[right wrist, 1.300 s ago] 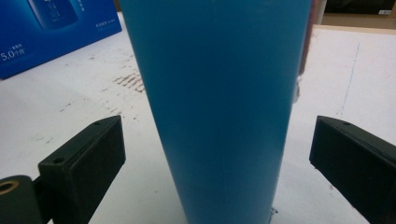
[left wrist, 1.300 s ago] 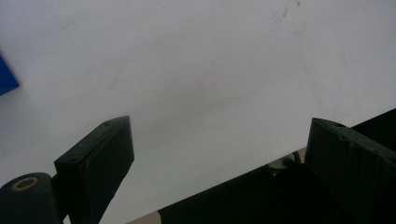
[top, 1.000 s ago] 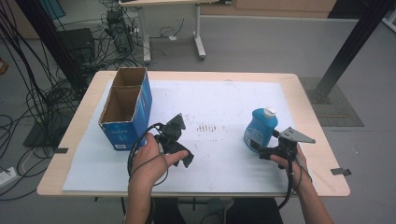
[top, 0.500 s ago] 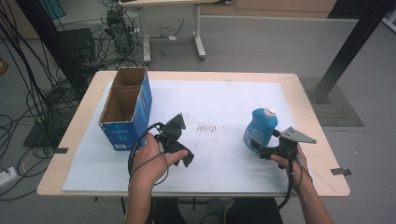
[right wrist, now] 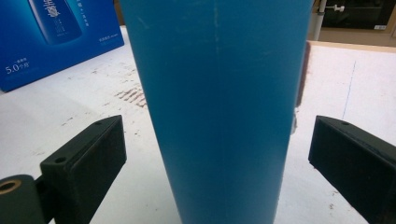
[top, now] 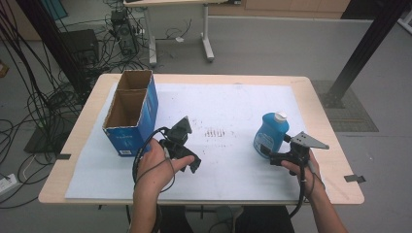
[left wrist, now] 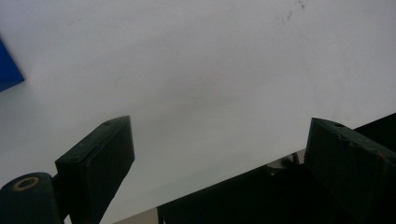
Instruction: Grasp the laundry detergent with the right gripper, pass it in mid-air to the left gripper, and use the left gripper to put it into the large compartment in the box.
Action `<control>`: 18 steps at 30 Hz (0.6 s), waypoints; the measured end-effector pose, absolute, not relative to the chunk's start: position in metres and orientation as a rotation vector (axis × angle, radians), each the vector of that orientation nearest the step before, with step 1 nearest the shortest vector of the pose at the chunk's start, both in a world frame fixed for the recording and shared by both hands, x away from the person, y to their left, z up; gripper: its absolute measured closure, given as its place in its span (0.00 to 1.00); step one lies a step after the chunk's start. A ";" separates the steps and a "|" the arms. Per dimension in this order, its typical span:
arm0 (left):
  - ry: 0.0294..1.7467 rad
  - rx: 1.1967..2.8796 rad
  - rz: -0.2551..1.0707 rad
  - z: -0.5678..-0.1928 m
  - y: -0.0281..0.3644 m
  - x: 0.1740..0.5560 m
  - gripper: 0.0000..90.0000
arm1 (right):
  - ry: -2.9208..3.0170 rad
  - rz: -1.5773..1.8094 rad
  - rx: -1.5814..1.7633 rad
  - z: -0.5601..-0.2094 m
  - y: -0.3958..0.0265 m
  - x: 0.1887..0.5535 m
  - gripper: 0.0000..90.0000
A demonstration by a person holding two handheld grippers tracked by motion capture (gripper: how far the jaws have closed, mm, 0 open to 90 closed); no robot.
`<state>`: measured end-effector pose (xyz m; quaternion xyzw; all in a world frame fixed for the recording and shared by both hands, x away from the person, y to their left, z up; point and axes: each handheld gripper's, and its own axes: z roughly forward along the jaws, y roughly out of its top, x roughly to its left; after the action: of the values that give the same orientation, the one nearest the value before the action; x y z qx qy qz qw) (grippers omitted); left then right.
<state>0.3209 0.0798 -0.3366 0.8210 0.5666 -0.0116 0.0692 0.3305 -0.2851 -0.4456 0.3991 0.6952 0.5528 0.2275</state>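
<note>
High view: fixed above the near edge of the table, facing forward and down, far enough to take in the whole top and the floor beyond. Left gripper view: rides low over the table, close to its white sheet, angled down past the near edge. Right gripper view: level, very near the bottle, facing the box behind it. High and right gripper views share bottle and box.

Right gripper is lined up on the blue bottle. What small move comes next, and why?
Probably close the right gripper on the blue bottle. The bottle stands upright between its open jaws, with a gap showing on each side, so the pads are not pressing yet. The left gripper is open over bare paper, so it is not in the way.
</note>
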 end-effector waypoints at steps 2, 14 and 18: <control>1.699 2.471 -0.030 -0.337 0.079 0.321 0.09 | 1.915 1.524 1.099 -0.446 -0.285 0.330 0.04; 1.684 2.468 0.025 -0.333 0.079 0.320 0.07 | 1.912 1.526 1.097 -0.444 -0.285 0.330 0.04; 1.683 2.476 0.002 -0.334 0.079 0.319 0.09 | 1.913 1.528 1.099 -0.444 -0.285 0.329 0.04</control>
<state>0.3189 0.0791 -0.3344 0.8247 0.5607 0.0008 0.0737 0.3295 -0.2847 -0.4445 0.3988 0.6944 0.5544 0.2270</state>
